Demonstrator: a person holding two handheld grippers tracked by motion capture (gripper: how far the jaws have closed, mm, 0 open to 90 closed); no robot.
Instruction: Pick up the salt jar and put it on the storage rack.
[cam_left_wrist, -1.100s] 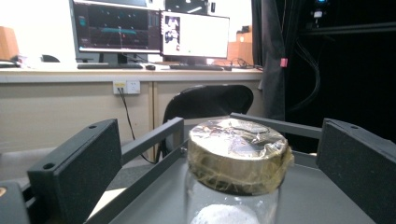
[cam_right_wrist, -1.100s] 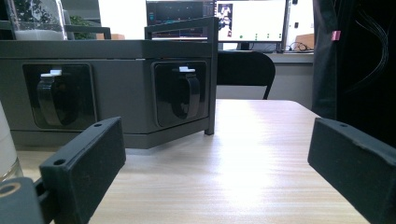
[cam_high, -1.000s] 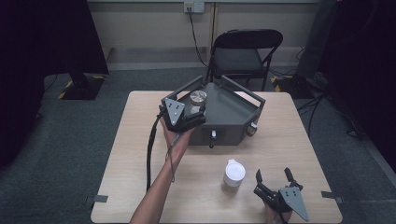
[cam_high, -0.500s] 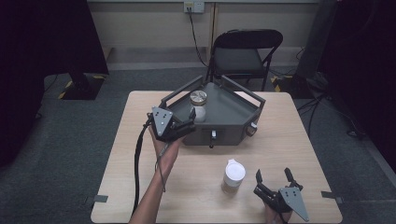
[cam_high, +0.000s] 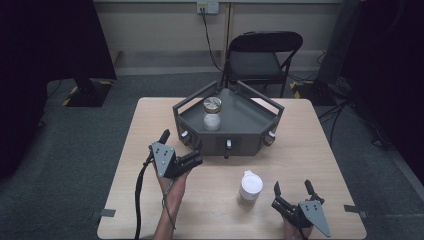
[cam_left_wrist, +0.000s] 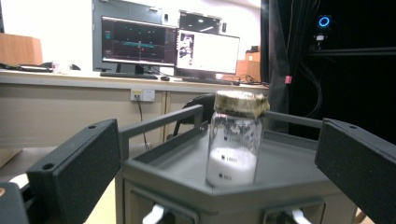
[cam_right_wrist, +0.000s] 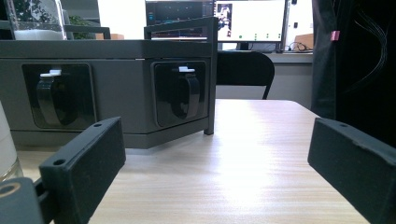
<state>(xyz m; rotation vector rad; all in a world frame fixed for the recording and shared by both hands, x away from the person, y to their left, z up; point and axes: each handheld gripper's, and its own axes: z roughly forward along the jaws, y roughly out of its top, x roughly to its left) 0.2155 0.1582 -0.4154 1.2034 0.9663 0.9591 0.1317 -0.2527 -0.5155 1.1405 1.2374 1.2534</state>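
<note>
Left tongs (cam_high: 181, 145) are hovering over the bench (cam_high: 150, 120), just off the front-left corner of the grey hexagonal tray (cam_high: 250, 117), jaws spread wide and gripping nothing. In the left gripper view the two black jaws are framing the glass jar (cam_left_wrist: 235, 137), which is standing upright on the tray floor, well beyond the jaw tips and untouched. The jar is carrying a dull metal lid (cam_left_wrist: 241, 102) and is holding white powder in its lower part. From the high view the jar (cam_high: 212, 114) is sitting toward the tray's left-rear part.

Right tongs (cam_high: 292, 189) are resting low near the bench's front-right edge, jaws likewise wide apart and empty. They are pointing toward the tray's front wall, where two black latch handles (cam_right_wrist: 184, 93) are showing in recessed panels. A white-capped bottle (cam_high: 250, 188) is standing upright on the bench just left of the right tongs, apart from them and from the tray.
</note>
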